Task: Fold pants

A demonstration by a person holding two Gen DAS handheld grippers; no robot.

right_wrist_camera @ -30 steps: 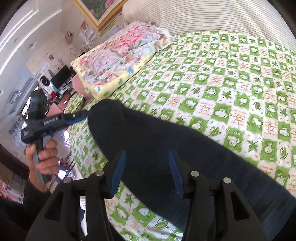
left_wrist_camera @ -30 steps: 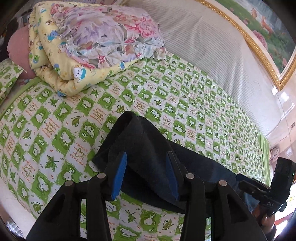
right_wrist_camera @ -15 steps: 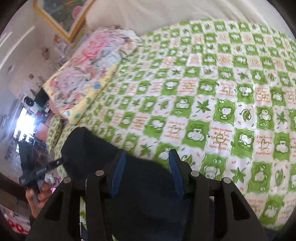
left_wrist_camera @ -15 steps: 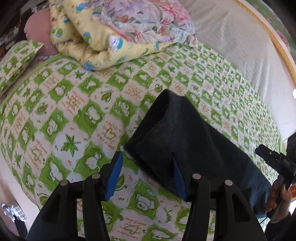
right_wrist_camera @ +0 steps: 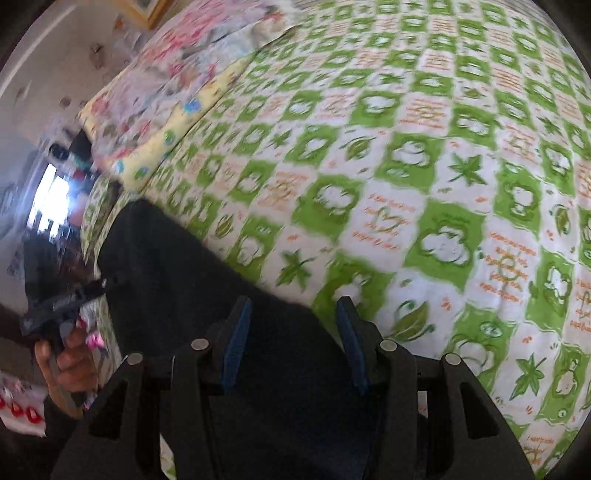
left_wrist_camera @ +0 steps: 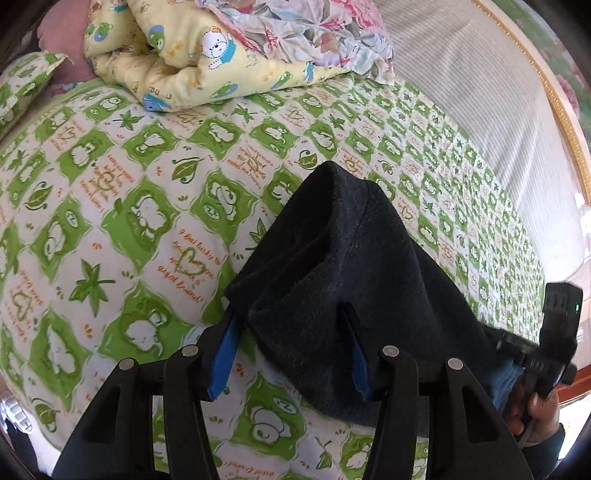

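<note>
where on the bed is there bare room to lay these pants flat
Bare green-and-white patterned bedsheet lies between the dark navy pants and the rolled yellow cartoon quilt, and from the pants back to the striped white headboard. It is crowded at the quilt and the floral pillow, and along the near edge around both grippers.

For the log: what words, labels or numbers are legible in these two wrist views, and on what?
"feel lucky to": orange script on the bedsheet, only partly legible.
"I want to make": orange script in another white square of the sheet; the lines below it are too small.
"zZ": on the green squares.
Yellow quilt: small letters, unreadable.
</note>
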